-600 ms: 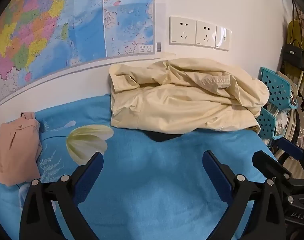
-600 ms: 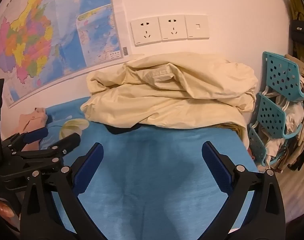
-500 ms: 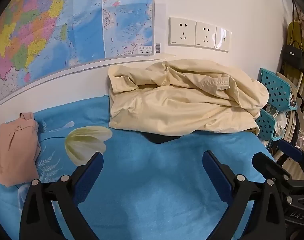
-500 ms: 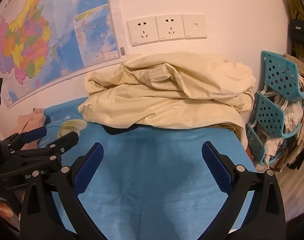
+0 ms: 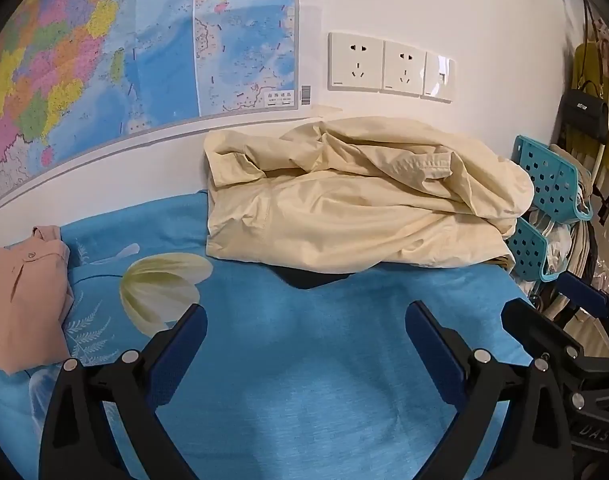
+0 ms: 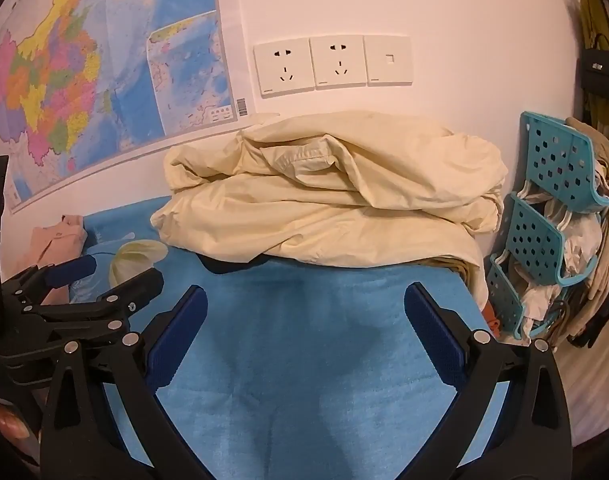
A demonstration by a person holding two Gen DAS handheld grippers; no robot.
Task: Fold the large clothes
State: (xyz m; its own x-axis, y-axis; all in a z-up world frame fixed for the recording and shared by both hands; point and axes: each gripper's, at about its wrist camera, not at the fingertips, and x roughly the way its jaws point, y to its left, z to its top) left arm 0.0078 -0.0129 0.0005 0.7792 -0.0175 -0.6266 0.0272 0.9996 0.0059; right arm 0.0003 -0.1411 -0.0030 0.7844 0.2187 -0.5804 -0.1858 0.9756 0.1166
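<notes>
cream garment [image 5: 356, 208] heaped at the bed's [image 5: 304, 360] wall edge, long axis left-right | straight ahead of both | left gripper [image 5: 306, 344] wide, empty | right gripper [image 6: 304, 324] wide, empty, about equally near

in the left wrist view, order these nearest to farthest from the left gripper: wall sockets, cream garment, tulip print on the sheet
From the left gripper, jaws open:
1. Tulip print, on the blue sheet just ahead, to the left.
2. Cream garment, heaped at the far edge of the bed against the wall.
3. Wall sockets, on the wall above the garment.
</notes>
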